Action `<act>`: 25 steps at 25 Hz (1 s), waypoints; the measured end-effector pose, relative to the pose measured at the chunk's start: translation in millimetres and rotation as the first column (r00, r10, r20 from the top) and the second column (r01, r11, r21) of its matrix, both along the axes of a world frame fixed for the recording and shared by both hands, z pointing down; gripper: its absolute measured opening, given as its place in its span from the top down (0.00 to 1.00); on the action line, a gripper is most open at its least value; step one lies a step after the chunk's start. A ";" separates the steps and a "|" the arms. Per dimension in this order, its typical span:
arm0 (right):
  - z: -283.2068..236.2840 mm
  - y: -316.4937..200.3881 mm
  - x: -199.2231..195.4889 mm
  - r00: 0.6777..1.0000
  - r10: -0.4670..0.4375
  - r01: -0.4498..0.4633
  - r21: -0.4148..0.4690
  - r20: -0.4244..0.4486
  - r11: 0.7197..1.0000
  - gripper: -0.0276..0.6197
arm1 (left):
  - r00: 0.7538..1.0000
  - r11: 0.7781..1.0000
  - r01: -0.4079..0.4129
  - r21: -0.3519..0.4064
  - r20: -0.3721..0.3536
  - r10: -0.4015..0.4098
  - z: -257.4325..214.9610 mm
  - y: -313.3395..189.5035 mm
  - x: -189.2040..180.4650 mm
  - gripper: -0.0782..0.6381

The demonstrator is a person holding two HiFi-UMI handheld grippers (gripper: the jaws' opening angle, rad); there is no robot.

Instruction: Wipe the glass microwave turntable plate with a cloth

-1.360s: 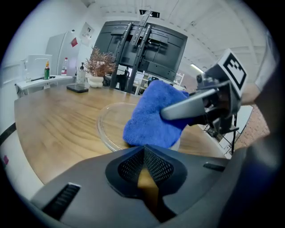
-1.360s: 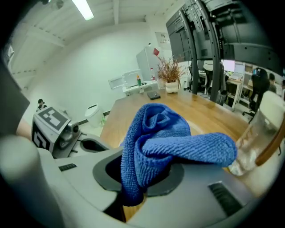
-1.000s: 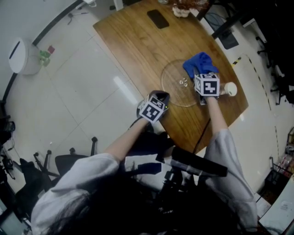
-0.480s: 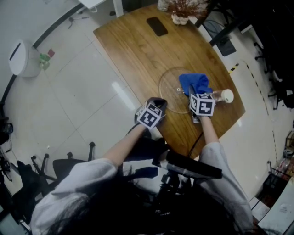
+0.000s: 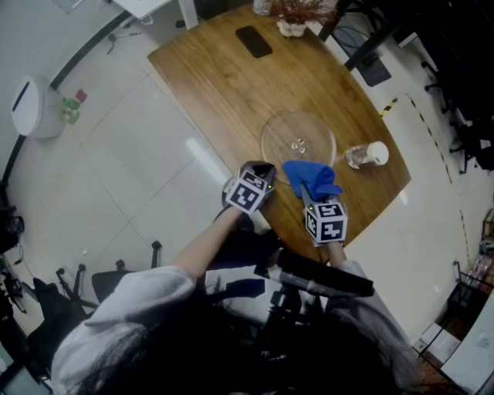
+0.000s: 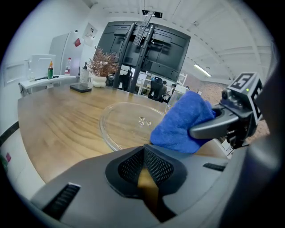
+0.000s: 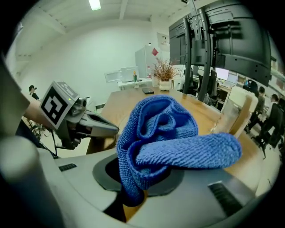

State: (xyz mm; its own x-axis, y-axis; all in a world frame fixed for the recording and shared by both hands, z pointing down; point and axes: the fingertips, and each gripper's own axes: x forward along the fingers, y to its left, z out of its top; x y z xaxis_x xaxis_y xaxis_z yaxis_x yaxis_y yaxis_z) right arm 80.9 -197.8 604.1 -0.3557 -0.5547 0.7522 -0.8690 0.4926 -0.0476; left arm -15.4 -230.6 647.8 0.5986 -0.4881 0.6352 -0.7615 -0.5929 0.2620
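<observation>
The clear glass turntable plate point(image 5: 299, 139) lies flat on the wooden table point(image 5: 224, 77); in the left gripper view the plate point(image 6: 131, 124) is just ahead of the jaws. The blue cloth point(image 5: 309, 178) is bunched up in my right gripper point(image 5: 307, 194), which is shut on it and held over the table just near of the plate's rim. In the right gripper view the cloth point(image 7: 164, 138) fills the space above the jaws. My left gripper point(image 5: 262, 169) hovers at the table's near edge, left of the cloth, jaws shut with nothing between them.
A clear plastic bottle point(image 5: 365, 155) lies on its side to the right of the plate. At the table's far end are a dark phone point(image 5: 253, 41) and a potted dried plant point(image 5: 296, 15). White tiled floor point(image 5: 131, 154) lies to the left.
My right gripper has drawn the blue cloth back off the plate toward the near edge of the table. The left gripper has hardly moved.
</observation>
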 end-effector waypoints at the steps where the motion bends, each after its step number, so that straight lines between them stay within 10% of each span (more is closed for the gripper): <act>1: 1.4 5.8 -0.3 1.000 -0.002 0.002 -0.008 0.004 1.000 0.82 | 1.000 1.000 -0.003 0.002 0.005 0.003 0.5 -0.2 0.2 0.89; 14: -38.7 -101.0 35.6 0.987 0.107 -0.084 0.184 -0.122 0.979 0.82 | 1.000 1.000 0.013 0.019 0.006 -0.013 -0.6 -0.4 -0.6 0.89; 25: -18.3 -158.8 73.2 0.899 0.141 -0.047 0.229 -0.414 0.972 0.82 | 1.000 0.999 0.004 0.048 0.014 -0.005 -1.3 0.8 0.7 0.89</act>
State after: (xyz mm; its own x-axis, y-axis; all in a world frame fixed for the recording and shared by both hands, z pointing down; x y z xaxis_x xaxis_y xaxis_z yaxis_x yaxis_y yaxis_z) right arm 154.2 -356.6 585.9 0.0333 -0.7294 0.6833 -0.8257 0.3652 0.4300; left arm -14.8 -229.8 646.5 0.5875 -0.5209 0.6193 -0.7675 -0.6012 0.2224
